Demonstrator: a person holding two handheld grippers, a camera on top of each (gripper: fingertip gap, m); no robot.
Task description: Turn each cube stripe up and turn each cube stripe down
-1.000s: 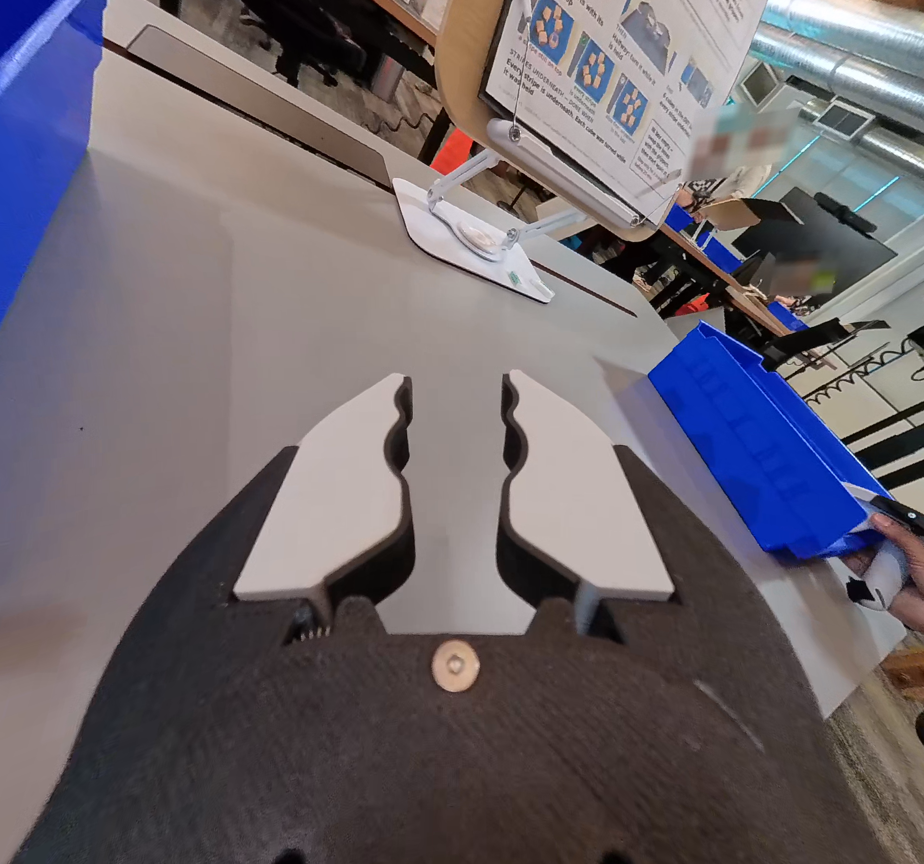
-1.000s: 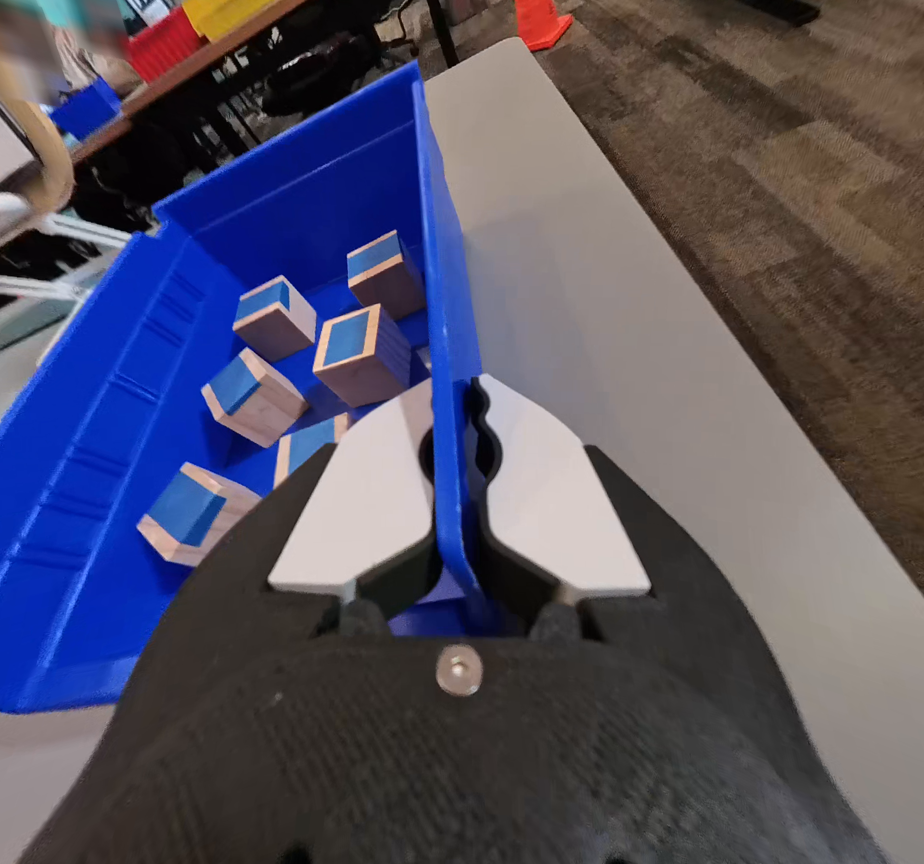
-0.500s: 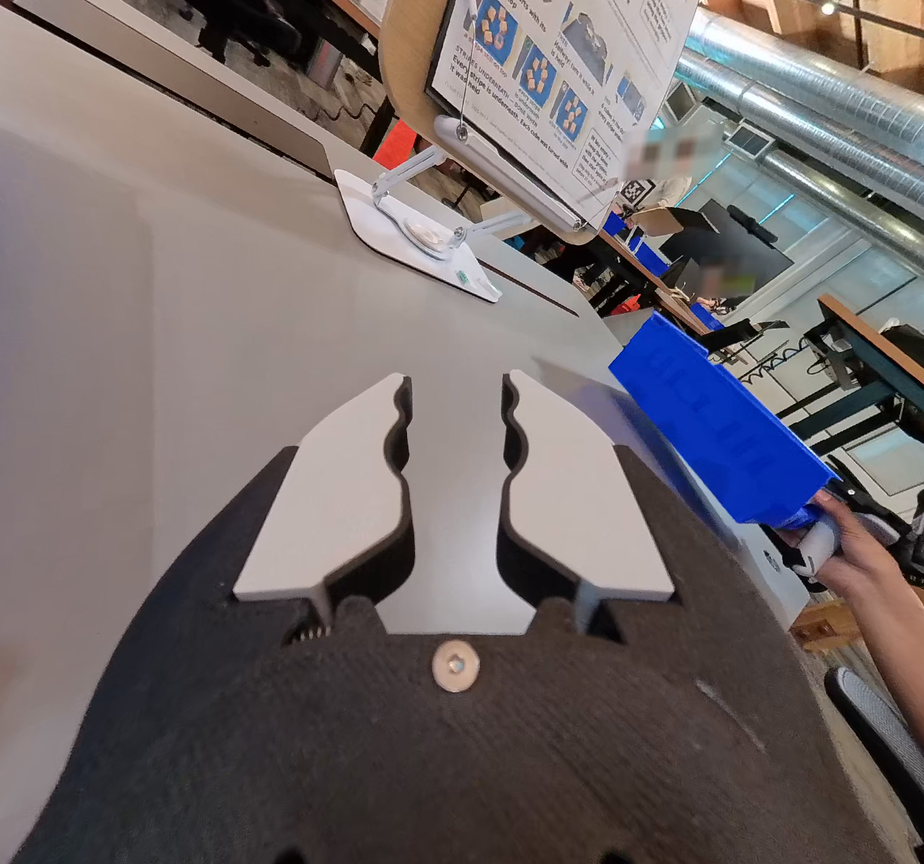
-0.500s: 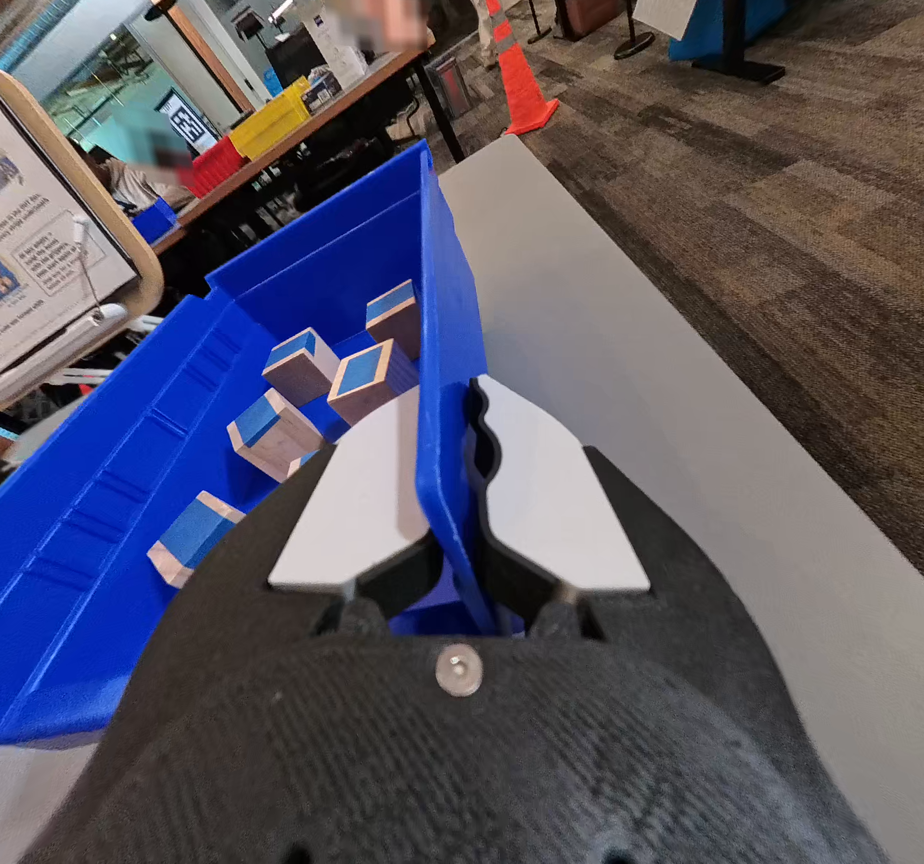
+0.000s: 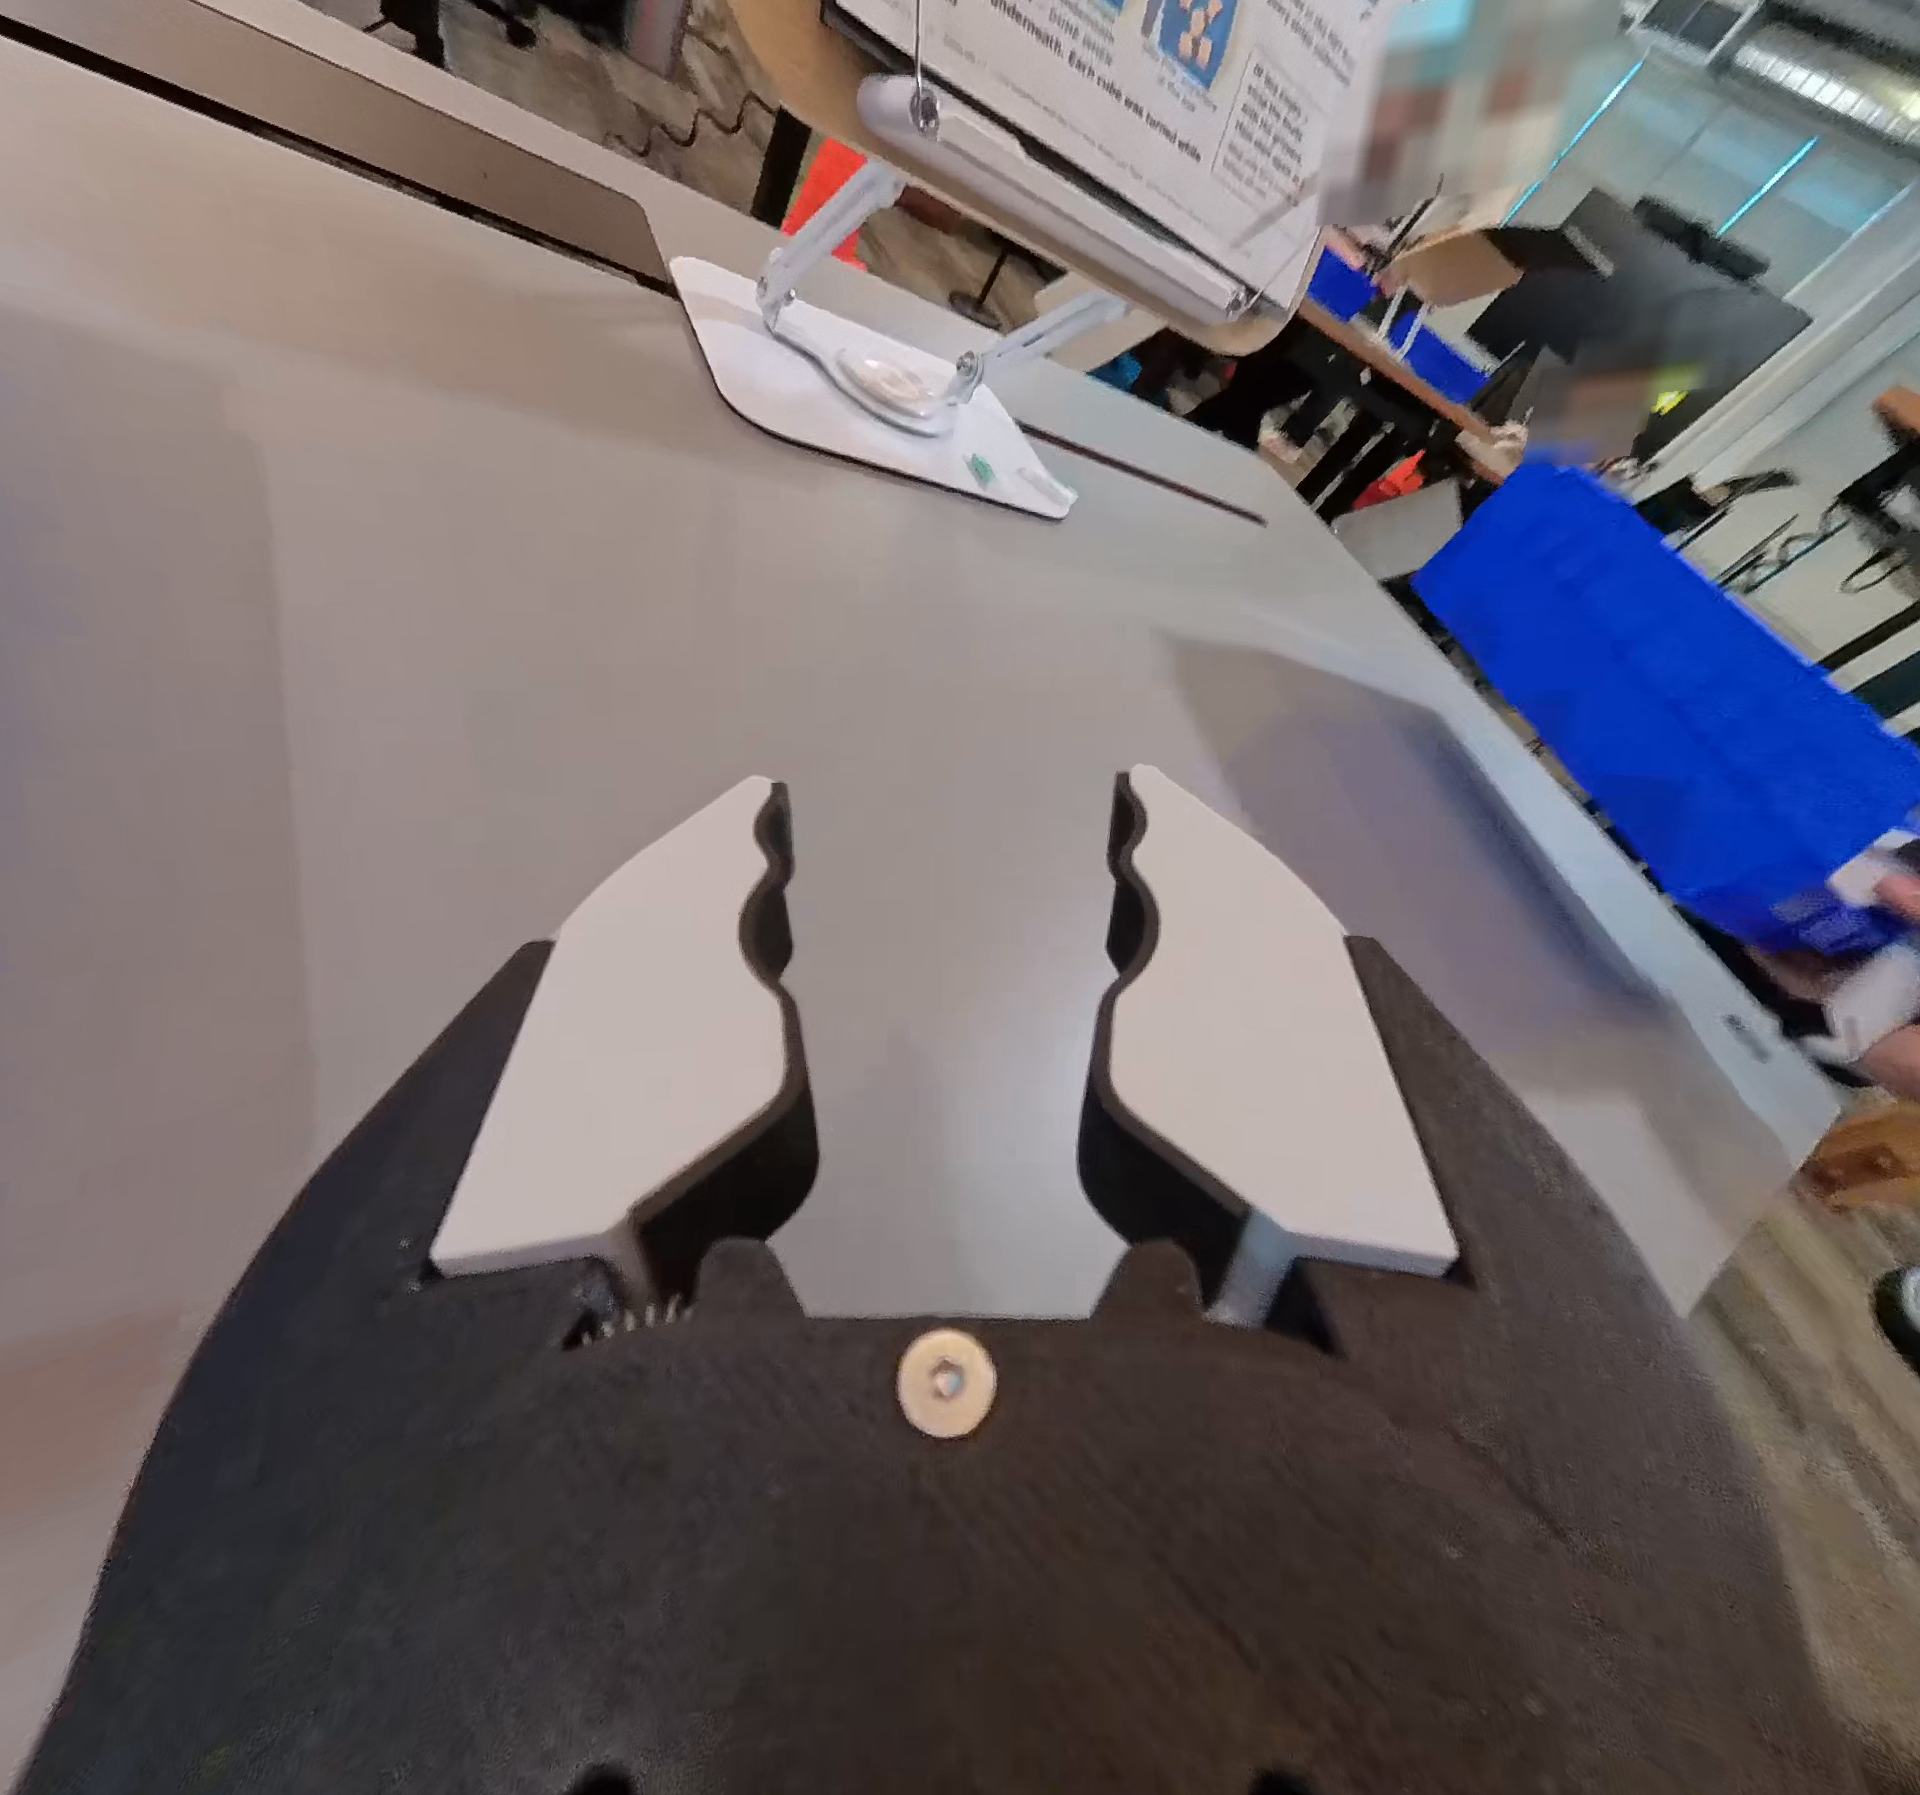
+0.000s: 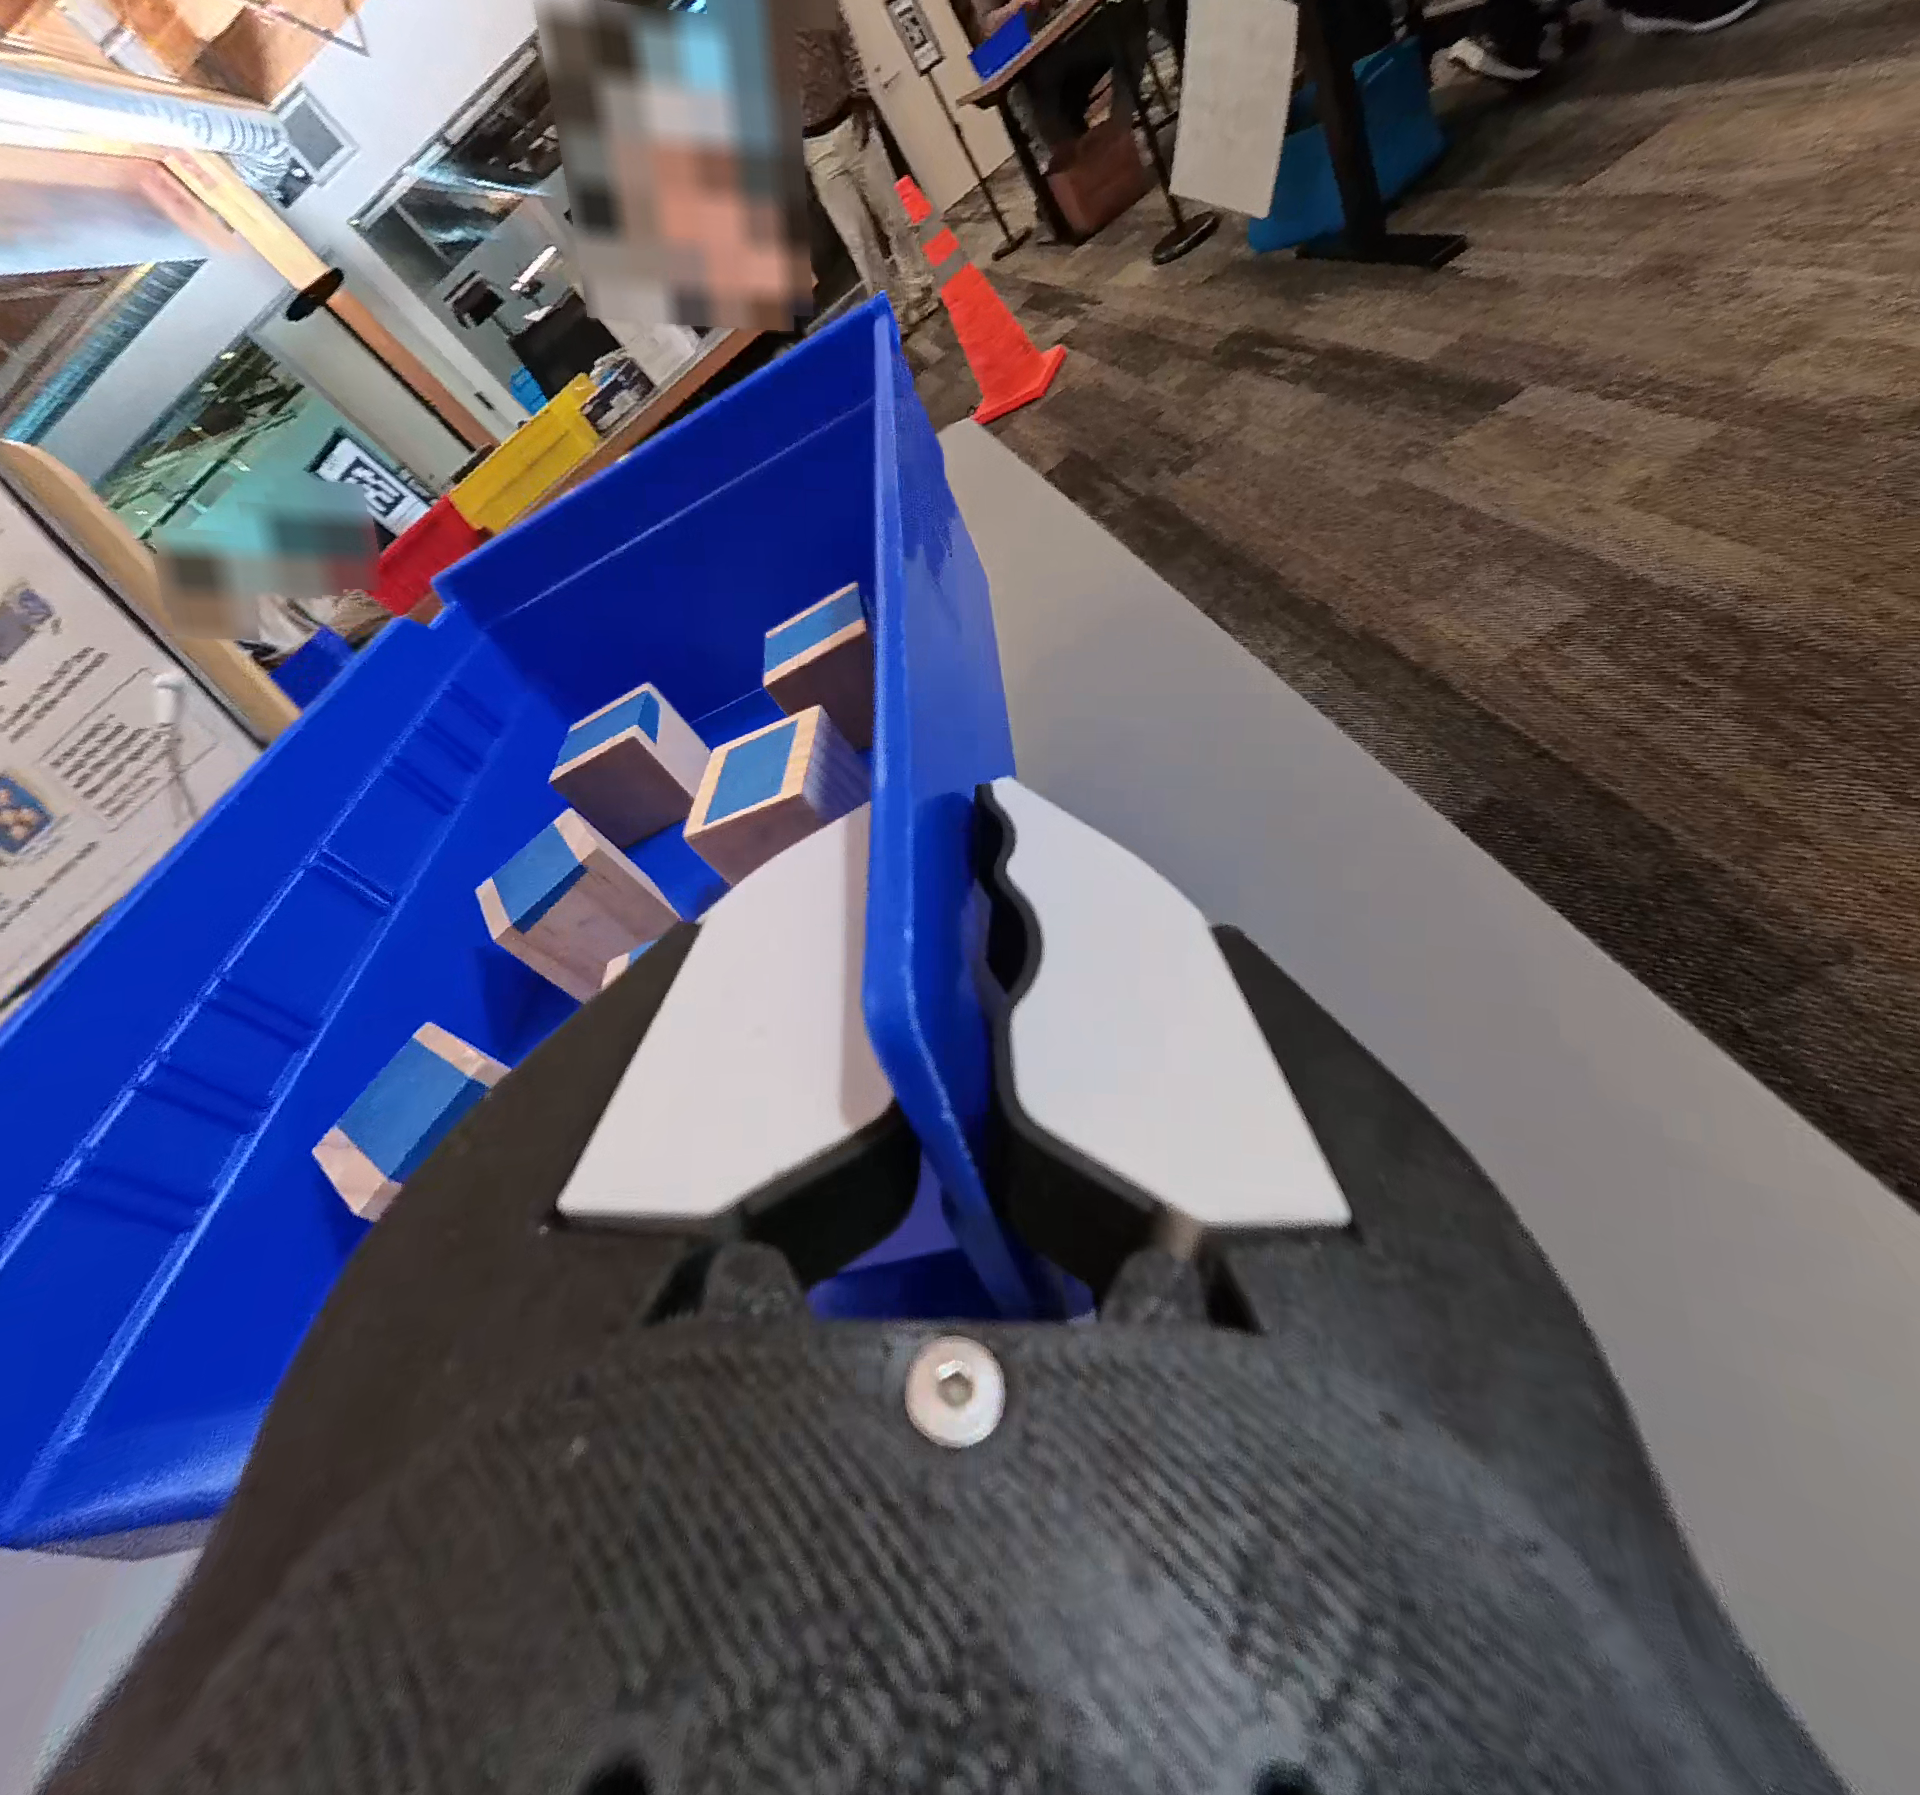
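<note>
The wooden cubes sit inside the blue bin. Five can be seen, and each has a blue stripe on one face. Most stripes face up or partly to the side, because the bin is tipped and the cubes lean with it. One cube lies apart from the others, near the low end.

The right gripper is pinched tight on the side wall of the bin, one finger inside and one outside. That is how it can lift and tilt the whole bin over the gray table. My guess is the bin is being carried or tipped so the cubes can come out onto the table, where they are easier to turn.

The left gripper is spread apart and holds nothing. It hangs over a bare part of the table, likely waiting for the cubes. From there the bin shows far off to the right, raised at one end. A board with a picture sheet stands on a white stand at the back.
</note>
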